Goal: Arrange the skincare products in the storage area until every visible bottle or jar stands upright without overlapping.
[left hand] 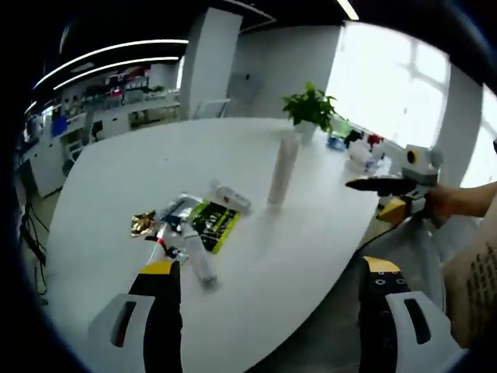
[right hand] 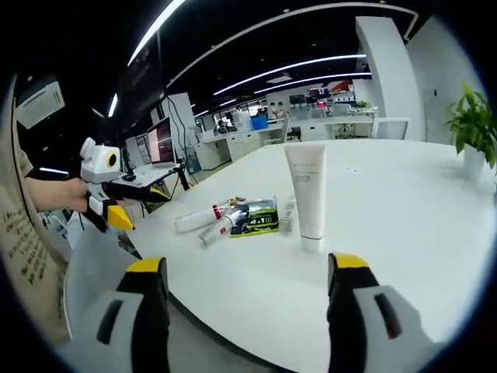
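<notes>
So the one white tube (right hand: 307,194) stands upright on its cap, dead centre of the right gripper view, on the white table (right hand: 404,233); it also shows right of centre in the left gripper view (left hand: 283,175). The rest is a messy pile (right hand: 233,217) left of the tube, all lying flat: a green-and-black sachet (right hand: 258,218), a white tube on its side (right hand: 192,221), a small bottle with a red bit, and a gold foil scrap (left hand: 142,224) at the pile's left edge in the left gripper view. Items overlap, and labels are too blurry to read. A potted plant (left hand: 311,109) sits further up. Left gripper (left hand: 268,295) jaws are wide apart, holding nothing. Same for the right gripper (right hand: 248,299): jaws spread, empty, low in frame.
</notes>
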`<state>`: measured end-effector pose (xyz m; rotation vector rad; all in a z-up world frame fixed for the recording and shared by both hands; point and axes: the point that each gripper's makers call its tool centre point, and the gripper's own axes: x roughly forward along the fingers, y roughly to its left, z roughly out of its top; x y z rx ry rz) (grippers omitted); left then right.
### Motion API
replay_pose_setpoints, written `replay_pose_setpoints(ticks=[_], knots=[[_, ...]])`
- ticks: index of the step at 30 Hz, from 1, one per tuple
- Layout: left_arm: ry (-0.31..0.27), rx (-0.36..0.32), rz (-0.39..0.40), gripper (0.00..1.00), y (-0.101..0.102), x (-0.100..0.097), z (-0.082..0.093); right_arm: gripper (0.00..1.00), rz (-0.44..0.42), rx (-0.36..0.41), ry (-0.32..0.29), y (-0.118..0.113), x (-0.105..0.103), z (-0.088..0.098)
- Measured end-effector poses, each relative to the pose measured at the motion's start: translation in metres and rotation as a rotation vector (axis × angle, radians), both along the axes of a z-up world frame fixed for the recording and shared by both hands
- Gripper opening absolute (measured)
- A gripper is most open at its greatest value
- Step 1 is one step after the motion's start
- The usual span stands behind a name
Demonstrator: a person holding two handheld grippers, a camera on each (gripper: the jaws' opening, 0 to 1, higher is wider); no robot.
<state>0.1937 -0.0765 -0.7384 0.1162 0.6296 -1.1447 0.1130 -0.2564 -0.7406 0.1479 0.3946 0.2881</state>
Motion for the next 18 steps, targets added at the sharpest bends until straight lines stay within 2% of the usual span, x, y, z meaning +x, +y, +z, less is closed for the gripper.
replay_pose_setpoints(ticks=[6, 18], knots=[[0.008, 0.006, 0.048, 0.94, 0.015, -0.002, -0.005, 0.92, -0.006, -0.002, 0.009, -0.001, -0.001, -0.005], [0.037, 0.032, 0.101, 0.95, 0.033, -0.009, -0.019, 0.93, -0.001, 0.003, 0.027, -0.001, 0.001, -0.014]])
